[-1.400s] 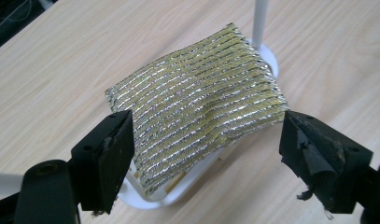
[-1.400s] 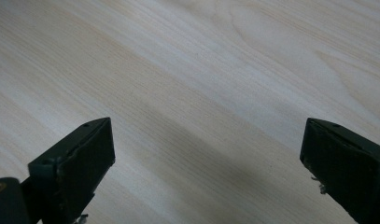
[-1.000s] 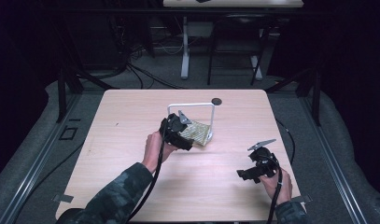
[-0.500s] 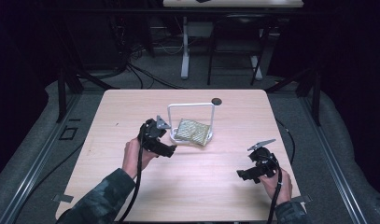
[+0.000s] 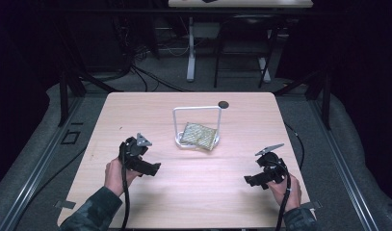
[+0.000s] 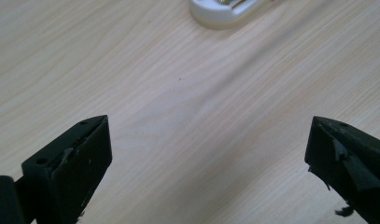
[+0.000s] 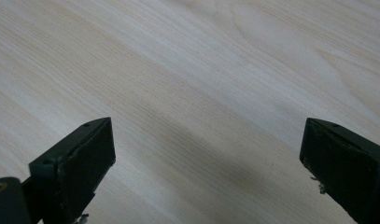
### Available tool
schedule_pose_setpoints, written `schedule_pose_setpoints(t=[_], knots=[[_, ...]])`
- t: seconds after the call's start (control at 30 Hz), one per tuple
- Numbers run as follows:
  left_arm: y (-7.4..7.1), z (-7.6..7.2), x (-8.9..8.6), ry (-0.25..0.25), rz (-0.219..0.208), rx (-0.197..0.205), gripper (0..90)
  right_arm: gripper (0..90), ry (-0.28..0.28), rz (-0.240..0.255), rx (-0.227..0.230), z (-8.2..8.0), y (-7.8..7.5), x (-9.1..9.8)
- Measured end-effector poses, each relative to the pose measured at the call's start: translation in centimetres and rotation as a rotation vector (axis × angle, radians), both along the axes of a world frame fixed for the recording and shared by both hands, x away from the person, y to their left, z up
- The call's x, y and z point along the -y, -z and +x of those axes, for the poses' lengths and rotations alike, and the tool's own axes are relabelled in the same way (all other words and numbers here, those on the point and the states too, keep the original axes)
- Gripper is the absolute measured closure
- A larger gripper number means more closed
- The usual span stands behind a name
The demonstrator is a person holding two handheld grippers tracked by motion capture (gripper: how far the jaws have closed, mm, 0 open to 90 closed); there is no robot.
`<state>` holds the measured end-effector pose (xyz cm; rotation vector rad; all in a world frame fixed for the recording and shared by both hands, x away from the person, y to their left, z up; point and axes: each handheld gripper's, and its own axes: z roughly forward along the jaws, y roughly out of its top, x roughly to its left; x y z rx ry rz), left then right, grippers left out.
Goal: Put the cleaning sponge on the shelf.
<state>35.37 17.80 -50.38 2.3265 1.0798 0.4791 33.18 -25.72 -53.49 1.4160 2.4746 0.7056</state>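
Sponge pad (image 5: 199,135) lies centre frame, leaning in the white wire stand (image 5: 197,111). We judge it light, soft, compressible; best pinched at a free edge. Left gripper (image 5: 150,168) has just been opening, jaws wide, nothing between; right gripper (image 5: 250,181) wide open, empty.

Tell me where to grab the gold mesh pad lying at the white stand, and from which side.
Grip the pad by its near right corner, which overhangs the stand's base towards the person. Come from the near side: the stand's upright frame arches over the far part. The left gripper, open, is closest.
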Motion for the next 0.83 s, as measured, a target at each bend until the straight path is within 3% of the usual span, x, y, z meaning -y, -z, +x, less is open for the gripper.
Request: schedule_pose_setpoints(t=[0.33, 0.7, 0.83], knots=[[2.8, -0.7, -2.5, -0.043, 0.026, -0.089, 0.0, 2.8, -0.01, -0.005, -0.002, 0.0, 0.0, -0.2], [3.1, -0.5, -1.6, 0.007, 0.035, -0.108, 0.0, 3.5, -0.017, -0.005, -0.003, 0.2, 0.1, 0.0], [3.0, -0.6, -1.4, 0.017, 0.023, -0.094, 0.0, 3.8, -0.029, -0.012, -0.004, 0.1, 0.1, -0.2]])
